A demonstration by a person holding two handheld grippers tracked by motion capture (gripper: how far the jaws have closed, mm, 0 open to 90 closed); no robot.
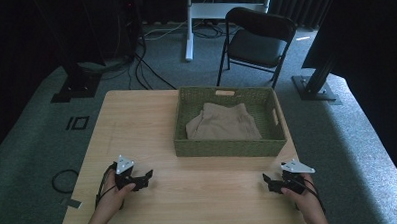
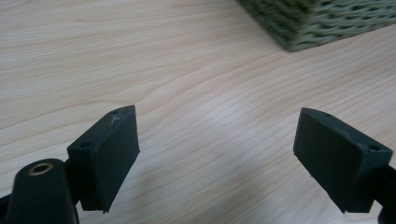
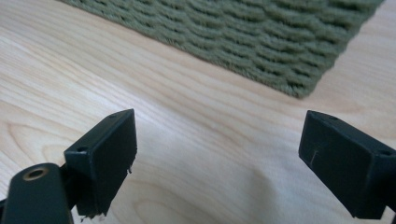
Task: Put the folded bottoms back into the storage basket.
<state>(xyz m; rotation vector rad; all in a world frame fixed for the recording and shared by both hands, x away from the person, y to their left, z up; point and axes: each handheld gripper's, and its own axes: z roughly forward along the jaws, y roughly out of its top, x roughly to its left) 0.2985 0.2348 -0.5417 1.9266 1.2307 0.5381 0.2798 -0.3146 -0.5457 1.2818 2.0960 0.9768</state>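
A green woven basket (image 1: pixel 223 147) stands on the far right half of the wooden table (image 1: pixel 137 124), and a folded tan cloth (image 1: pixel 223 122) lies inside it. My left gripper (image 1: pixel 145 178) rests low over the near left of the table, held in a hand, open and empty. My right gripper (image 1: pixel 268 181) rests near the front right, open and empty too. In the left gripper view the gripper (image 2: pixel 217 161) has its jaws wide apart over bare wood, the basket's corner (image 2: pixel 308 23) ahead to the right. In the right gripper view the gripper (image 3: pixel 219 161) faces the basket's wall (image 3: pixel 261 37).
Beyond the table stand a black folding chair (image 1: pixel 258 40), a white desk leg (image 1: pixel 188 27) and dark stands. Cables lie on the grey carpet, one coiled loop (image 1: pixel 65 180) left of the table. Bare wood lies between the two grippers.
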